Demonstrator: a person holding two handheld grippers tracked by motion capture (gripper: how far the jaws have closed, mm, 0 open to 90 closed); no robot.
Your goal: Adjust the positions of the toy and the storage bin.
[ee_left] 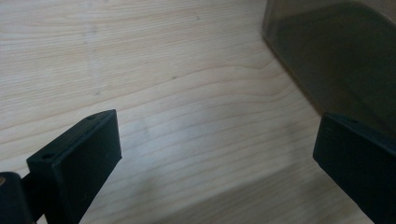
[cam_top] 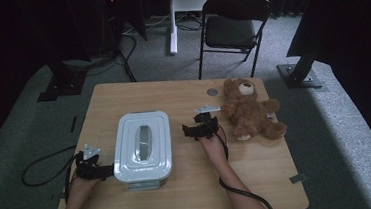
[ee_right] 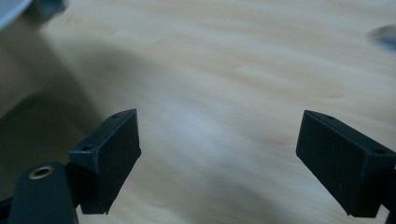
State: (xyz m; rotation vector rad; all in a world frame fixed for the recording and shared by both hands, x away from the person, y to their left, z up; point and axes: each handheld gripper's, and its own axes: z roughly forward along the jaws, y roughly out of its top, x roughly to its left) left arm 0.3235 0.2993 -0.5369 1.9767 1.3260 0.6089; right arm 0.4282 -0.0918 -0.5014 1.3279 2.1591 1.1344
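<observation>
High view shows our left tool at the near left corner of the lidded grey box, which sits on the table left of centre, and our right tool between that box and the brown teddy bear. Both tools stand with jaws spread wide and hold nothing; left gripper view has the box's translucent wall just beside one jaw. We judge the box to be stiff plastic, light if empty, with smooth walls that may slip, so we would take it by the raised handle on the lid or squeeze it between both tools at opposite sides. The bear looks soft and light.
</observation>
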